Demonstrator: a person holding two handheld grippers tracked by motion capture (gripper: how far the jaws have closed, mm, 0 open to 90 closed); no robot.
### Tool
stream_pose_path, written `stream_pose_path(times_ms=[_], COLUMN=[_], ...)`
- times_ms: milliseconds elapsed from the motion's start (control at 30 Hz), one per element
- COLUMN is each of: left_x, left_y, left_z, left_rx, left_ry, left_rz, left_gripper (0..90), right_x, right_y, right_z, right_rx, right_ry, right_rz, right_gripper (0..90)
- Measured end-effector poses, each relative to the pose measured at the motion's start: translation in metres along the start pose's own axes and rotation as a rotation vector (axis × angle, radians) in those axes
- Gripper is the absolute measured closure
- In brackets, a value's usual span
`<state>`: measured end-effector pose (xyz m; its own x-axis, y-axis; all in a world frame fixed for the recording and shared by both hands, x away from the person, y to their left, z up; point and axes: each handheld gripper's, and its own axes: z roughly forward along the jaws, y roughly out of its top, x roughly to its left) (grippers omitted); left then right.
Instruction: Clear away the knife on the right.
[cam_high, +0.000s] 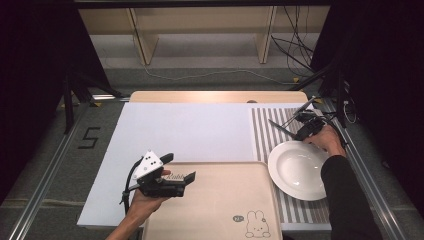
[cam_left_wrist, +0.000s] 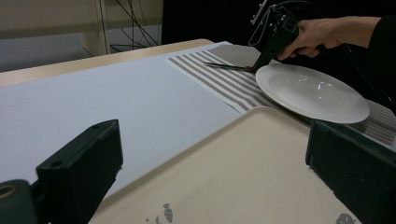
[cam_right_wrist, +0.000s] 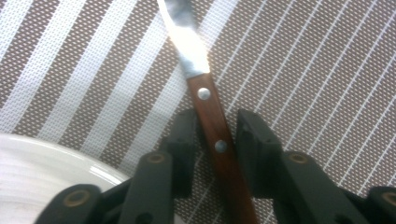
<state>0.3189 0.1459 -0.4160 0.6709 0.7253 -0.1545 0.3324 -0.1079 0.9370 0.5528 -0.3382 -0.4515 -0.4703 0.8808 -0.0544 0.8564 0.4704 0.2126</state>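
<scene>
While the left gripper (cam_high: 179, 167) is held spread above the tray (cam_high: 220, 200), the knife (cam_right_wrist: 212, 126) is straddled by the right gripper (cam_right_wrist: 215, 133). A slight gap is seen beside its handle, at the plate's (cam_high: 299, 170) twelve o'clock.

Knife (cam_right_wrist: 212, 121) on placemat (cam_right_wrist: 303, 60), beside plate (cam_right_wrist: 42, 163)

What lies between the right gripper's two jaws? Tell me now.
The knife: its wooden handle runs between the jaws of the right gripper above the striped placemat, seen in the right gripper view. A thin gap remains on each side.
</scene>
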Motion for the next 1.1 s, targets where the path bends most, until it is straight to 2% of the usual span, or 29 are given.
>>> stream_pose_path(times_ms=[100,200,333,467,633,667,700,867,1100], left_x=[0.000,0.000,0.000,0.001,0.000,0.000,0.000,0.000,0.000], left_y=[0.000,0.000,0.000,0.000,0.000,0.000,0.000,0.000,0.000], left_z=[0.000,0.000,0.000,0.001,0.001,0.001,0.001,0.001,0.002], left_rx=[0.001,0.001,0.003,0.004,0.003,0.003,0.003,0.004,0.003], left_ry=[0.000,-0.001,0.000,0.001,0.004,0.004,0.004,0.005,0.006], left_rz=[0.000,0.002,0.000,-0.002,-0.003,-0.003,-0.003,-0.001,-0.002], left_gripper=[3.8,3.8,3.7,3.8,3.8,3.8,3.8,3.8,3.8], right_x=[0.002,0.003,0.007,0.009,0.009,0.009,0.009,0.008,0.011], right_y=[0.001,0.002,0.002,0.001,0.001,0.001,0.000,-0.003,-0.006], right_z=[0.000,0.000,-0.001,-0.005,-0.020,-0.020,-0.026,-0.039,-0.053], right_rx=[0.000,0.002,0.006,-0.022,-0.103,-0.103,-0.138,-0.197,-0.262], right_ry=[0.001,-0.014,-0.044,-0.079,-0.132,-0.132,-0.152,-0.192,-0.184], right_rz=[-0.032,-0.038,-0.074,-0.102,-0.118,-0.118,-0.115,-0.127,-0.140], right_gripper=[75.7,76.6,77.1,77.2,77.2,77.2,77.3,77.3,77.3])
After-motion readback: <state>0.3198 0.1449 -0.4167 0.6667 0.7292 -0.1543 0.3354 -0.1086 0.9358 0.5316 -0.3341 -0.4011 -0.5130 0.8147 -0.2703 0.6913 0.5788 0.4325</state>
